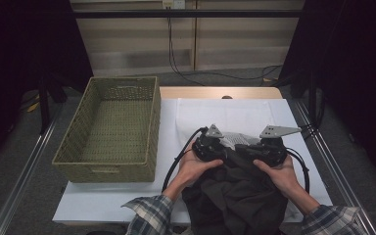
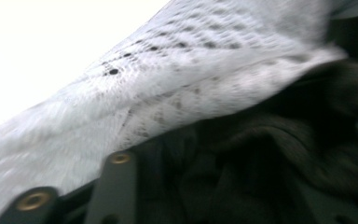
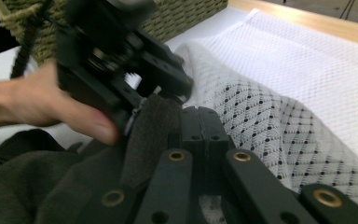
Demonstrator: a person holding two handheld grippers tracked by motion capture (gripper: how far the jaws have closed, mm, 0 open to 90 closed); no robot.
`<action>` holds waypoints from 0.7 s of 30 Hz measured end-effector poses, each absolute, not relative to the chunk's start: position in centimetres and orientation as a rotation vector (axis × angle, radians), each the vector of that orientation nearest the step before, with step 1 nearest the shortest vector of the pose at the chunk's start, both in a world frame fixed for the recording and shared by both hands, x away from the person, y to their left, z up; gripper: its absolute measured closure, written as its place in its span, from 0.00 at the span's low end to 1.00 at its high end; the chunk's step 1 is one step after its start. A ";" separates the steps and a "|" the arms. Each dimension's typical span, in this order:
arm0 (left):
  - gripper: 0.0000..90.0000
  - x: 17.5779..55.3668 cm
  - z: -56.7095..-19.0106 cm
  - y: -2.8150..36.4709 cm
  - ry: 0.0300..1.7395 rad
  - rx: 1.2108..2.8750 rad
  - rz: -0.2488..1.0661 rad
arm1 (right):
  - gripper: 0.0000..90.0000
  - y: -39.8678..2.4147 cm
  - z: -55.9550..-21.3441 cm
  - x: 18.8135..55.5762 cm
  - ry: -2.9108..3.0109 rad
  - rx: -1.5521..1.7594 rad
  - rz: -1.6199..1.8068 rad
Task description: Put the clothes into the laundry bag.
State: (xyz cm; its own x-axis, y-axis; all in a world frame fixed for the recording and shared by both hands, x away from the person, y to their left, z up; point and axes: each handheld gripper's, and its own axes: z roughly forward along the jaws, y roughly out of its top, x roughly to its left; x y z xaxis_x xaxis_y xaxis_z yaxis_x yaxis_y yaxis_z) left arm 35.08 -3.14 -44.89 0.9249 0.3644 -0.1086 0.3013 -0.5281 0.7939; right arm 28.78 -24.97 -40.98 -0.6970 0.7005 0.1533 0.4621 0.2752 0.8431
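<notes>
A white mesh bag (image 1: 235, 115) lies flat on the table, with a dark garment (image 1: 235, 196) heaped at its near end. Both hands hold their grippers side by side at the bag's near edge. My left gripper (image 1: 226, 147) has its jaws apart, and a fold of the dark garment (image 3: 150, 128) stands between them. In the left gripper view, blurred, one finger (image 2: 116, 182) rests against the garment (image 2: 261, 163) under the mesh (image 2: 177, 79). My right gripper (image 3: 200, 115) is shut at the dotted mesh (image 3: 265, 130); I cannot tell if cloth is pinched.
A woven green-brown basket (image 1: 105, 169) stands at the table's left, nothing inside it. A white sheet (image 1: 103, 205) covers the table, with a wooden edge (image 1: 220, 92) at the far side. Cables trail from both grippers and across the floor behind.
</notes>
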 end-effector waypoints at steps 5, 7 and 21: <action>0.41 33.5 -43.3 -0.9 0.435 2.145 0.106 | 1.00 -24.9 -41.4 28.8 2.305 1.063 1.382; 0.36 33.0 -42.7 0.1 0.425 2.134 0.102 | 1.00 -24.9 -41.6 28.9 2.316 1.056 1.385; 0.79 32.2 -46.0 1.1 0.433 2.288 0.076 | 1.00 -25.1 -41.9 28.7 2.337 1.012 1.359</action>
